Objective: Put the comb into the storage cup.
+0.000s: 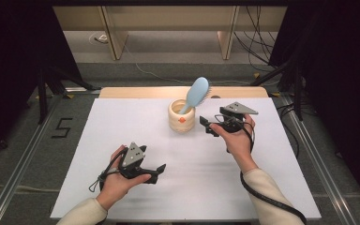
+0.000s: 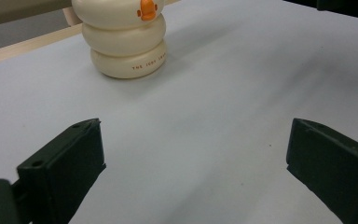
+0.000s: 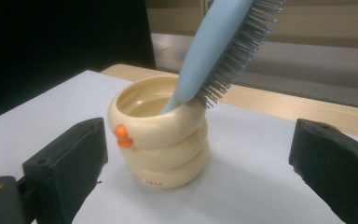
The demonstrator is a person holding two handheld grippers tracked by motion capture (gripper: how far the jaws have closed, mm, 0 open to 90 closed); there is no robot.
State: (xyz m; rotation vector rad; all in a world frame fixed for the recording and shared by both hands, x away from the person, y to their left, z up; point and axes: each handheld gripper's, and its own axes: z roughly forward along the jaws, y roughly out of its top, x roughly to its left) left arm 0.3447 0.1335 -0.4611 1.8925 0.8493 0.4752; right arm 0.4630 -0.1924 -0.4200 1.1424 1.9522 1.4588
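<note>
I have the white counter (image 1: 122, 140) spread wide below me, its near and side edges well away from both hands and most of its surface bare, so there is plenty of open room on the near half and to the left; its far edge, trimmed in pale wood, lies just behind the cup. Near the middle of that far edge stands the cream ringed cup (image 1: 181, 117), made of three stacked rolls with a small orange beak on its front. The light blue hairbrush (image 1: 196, 93) stands in it handle down, leaning over the rim toward my right, bristles facing the same way. My right gripper (image 1: 205, 125) hangs just to the right of the cup, pointed at it. In the right gripper view, its fingers (image 3: 70, 163) are spread wide apart with the cup showing between them farther off, touching nothing. My left gripper (image 1: 159, 171) sits low over the near left part of the counter, well apart from the cup. Its fingers (image 2: 65, 163) are also wide open and empty.
</note>
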